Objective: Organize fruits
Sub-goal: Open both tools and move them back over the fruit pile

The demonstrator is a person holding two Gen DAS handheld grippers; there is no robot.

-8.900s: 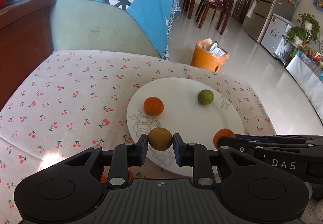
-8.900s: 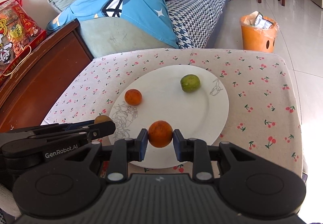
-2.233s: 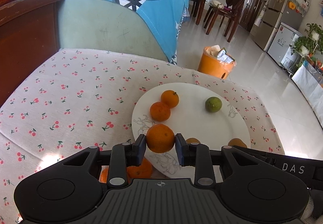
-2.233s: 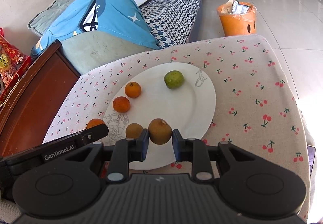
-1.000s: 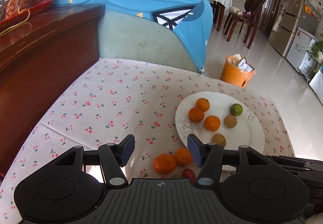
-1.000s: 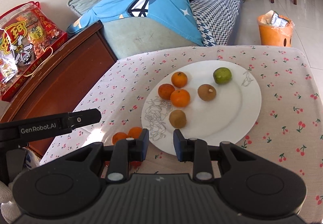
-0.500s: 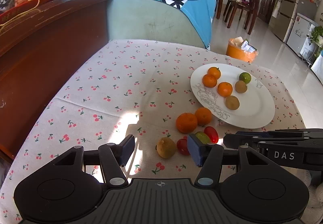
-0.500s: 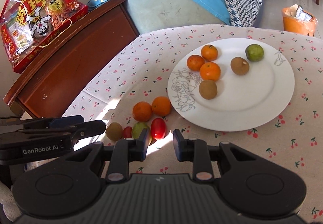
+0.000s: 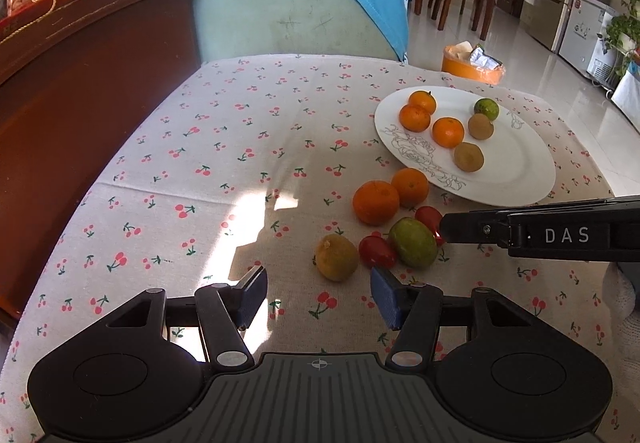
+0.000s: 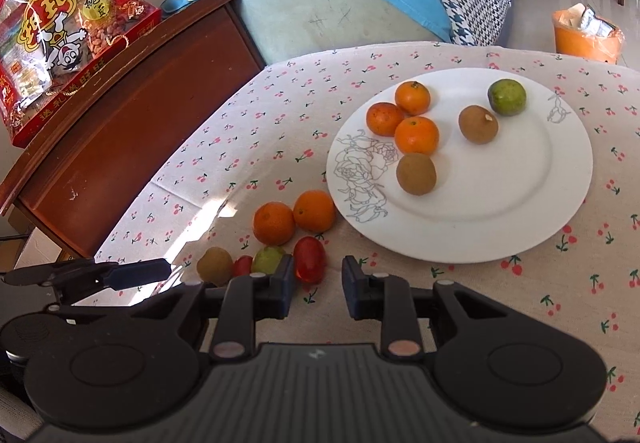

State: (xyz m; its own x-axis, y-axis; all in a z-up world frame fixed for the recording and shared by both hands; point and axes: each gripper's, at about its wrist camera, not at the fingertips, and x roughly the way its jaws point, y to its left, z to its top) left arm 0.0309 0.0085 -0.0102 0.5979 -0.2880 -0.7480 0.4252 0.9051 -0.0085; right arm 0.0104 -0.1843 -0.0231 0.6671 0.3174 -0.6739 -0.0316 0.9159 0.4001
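Fruits still off the plate lie in a loose cluster on the cherry-print table just ahead of both tongs: a brown kiwi (image 9: 336,257) nearest the left tongs (image 9: 318,297), then a small red tomato (image 9: 377,252), a green mango-like fruit (image 9: 413,242) and a second tomato (image 10: 309,259), with two oranges (image 9: 375,202) touching each other just behind them. Compared with a second or two ago, both tongs have let go of their last loads and come back low over this pile; the left tongs stand released and wide with nothing between the pads, and the right tongs (image 10: 316,286) are narrowly parted and empty, right beside the second tomato. That suggests another pick is about to start, probably kiwi on the left and tomato on the right. Farther off, the white plate (image 10: 520,203) holds three oranges grouped together, two kiwis and one green citrus, sorted by kind. Roughly half the fruit is placed, by my reckoning.
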